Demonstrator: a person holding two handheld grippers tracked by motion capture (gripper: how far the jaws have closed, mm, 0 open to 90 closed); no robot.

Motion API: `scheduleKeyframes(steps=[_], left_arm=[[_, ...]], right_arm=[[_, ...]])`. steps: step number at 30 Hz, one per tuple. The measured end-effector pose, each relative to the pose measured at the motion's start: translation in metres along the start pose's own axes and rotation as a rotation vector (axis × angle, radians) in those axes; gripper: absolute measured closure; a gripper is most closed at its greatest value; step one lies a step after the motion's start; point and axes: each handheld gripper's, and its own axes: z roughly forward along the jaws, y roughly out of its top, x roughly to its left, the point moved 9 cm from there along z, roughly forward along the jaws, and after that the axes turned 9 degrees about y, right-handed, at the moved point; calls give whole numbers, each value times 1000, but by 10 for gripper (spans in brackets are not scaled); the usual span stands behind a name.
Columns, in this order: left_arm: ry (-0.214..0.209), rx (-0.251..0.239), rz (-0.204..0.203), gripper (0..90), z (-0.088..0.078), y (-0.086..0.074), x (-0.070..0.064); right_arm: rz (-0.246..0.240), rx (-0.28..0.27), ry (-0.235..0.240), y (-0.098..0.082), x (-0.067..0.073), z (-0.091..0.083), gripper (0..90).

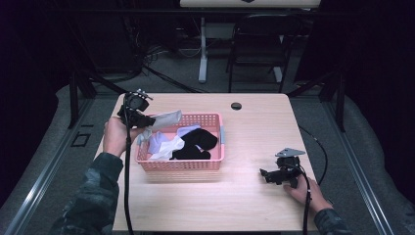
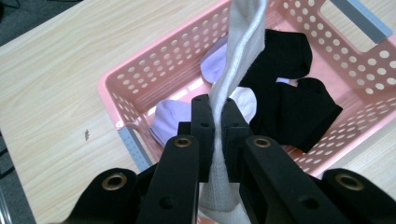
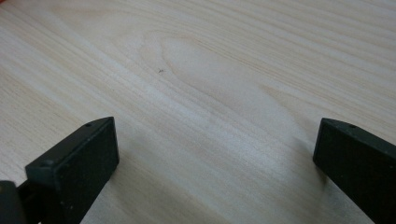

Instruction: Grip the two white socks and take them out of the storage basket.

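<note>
My left gripper (image 2: 215, 109) has its jaws pinching a white sock (image 2: 243, 42), which hangs stretched above the left end of the pink basket (image 1: 193, 164). In the high view the left gripper (image 1: 145, 121) sits raised over the basket's left rim, with the sock (image 1: 166, 119) trailing out towards the right. Inside the basket lie black socks (image 2: 289, 93) and pale lilac ones (image 2: 166, 119). My right gripper (image 1: 265, 175) rests low on the worktop (image 1: 254, 127), well apart from the basket, its jaws spread wide with only bare wood between them.
</note>
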Motion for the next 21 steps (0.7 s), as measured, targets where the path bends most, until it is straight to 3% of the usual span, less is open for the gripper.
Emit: scheduleKeyframes(steps=[12,21], left_arm=[[28,-37,-38,869,-18,2,19],[70,-68,-73,869,-33,-6,42]], right_arm=[[4,-3,6,0,1,0,0],[5,-3,5,0,1,0,0]])
